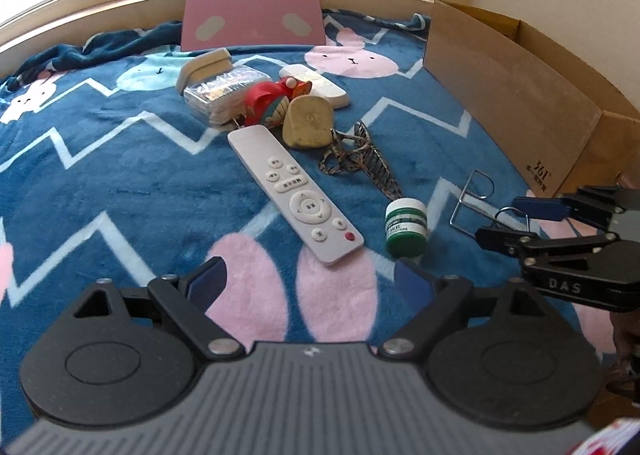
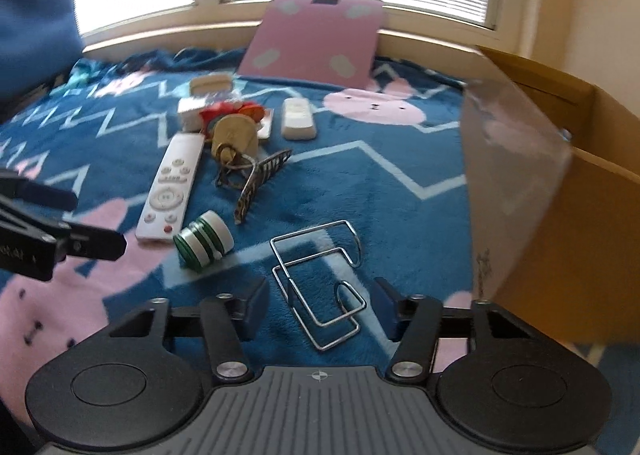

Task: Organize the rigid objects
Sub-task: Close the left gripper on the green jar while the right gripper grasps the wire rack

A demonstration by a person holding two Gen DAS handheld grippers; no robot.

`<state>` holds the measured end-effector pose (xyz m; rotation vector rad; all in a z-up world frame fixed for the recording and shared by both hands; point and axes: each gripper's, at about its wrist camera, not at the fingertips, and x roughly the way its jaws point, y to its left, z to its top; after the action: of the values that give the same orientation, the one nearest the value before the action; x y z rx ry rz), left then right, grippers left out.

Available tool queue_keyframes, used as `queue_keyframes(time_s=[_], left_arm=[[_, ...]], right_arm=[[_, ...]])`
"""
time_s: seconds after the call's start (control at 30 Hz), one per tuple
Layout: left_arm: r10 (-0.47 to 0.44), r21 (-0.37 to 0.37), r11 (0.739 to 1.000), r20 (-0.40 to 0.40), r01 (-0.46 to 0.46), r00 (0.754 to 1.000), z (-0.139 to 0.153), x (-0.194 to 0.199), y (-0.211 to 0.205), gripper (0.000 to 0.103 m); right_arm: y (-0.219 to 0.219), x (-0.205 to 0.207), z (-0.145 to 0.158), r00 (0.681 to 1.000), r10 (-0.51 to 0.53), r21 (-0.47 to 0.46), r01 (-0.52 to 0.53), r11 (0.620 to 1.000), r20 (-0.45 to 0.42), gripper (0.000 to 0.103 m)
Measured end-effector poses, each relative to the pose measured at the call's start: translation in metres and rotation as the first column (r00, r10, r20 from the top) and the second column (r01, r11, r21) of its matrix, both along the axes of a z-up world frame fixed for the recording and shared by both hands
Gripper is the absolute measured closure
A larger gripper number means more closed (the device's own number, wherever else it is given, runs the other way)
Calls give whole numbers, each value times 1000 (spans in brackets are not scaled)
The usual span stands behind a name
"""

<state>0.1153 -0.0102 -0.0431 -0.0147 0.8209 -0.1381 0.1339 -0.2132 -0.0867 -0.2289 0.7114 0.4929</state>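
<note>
White remote (image 1: 295, 194), green-and-white jar (image 1: 405, 230) on its side, bent wire rack (image 2: 320, 287) flat on the blanket.

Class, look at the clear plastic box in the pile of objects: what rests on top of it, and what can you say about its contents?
A beige holder rests on the clear plastic box. Its contents are too blurred to identify.

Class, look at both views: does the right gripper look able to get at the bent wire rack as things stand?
Probably yes. The right gripper has its fingers either side of the wire rack lying on the blanket, not yet pressing it. Nothing lies across it; the green jar sits apart.
</note>
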Motion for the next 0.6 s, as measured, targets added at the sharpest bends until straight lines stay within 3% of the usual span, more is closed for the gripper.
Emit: queue_keyframes(time_s=[0.17,0.2,0.37,0.5,0.6], left_arm=[[-12,-1,1000,-5,12,1000,-4,1,-4,16],[-16,2,1000,-4,16,1000,-4,1,-5,17],[-71,11,997,24,70,997,-3,3,-17,18],[-138,37,990,54,136,989,-3,9,-31,27],[-182,53,983,71,178,981,-4,14,-43,44]], right_arm=[[-4,0,-1,1000,24,-4,-23,1000,8,69],[-5,-2,1,1000,13,-6,-13,1000,13,76],[-14,-15,7,998,-47,-11,47,999,37,76],[-24,-22,7,994,-106,1,106,994,38,76],[-30,-24,6,990,-135,24,134,991,33,76]])
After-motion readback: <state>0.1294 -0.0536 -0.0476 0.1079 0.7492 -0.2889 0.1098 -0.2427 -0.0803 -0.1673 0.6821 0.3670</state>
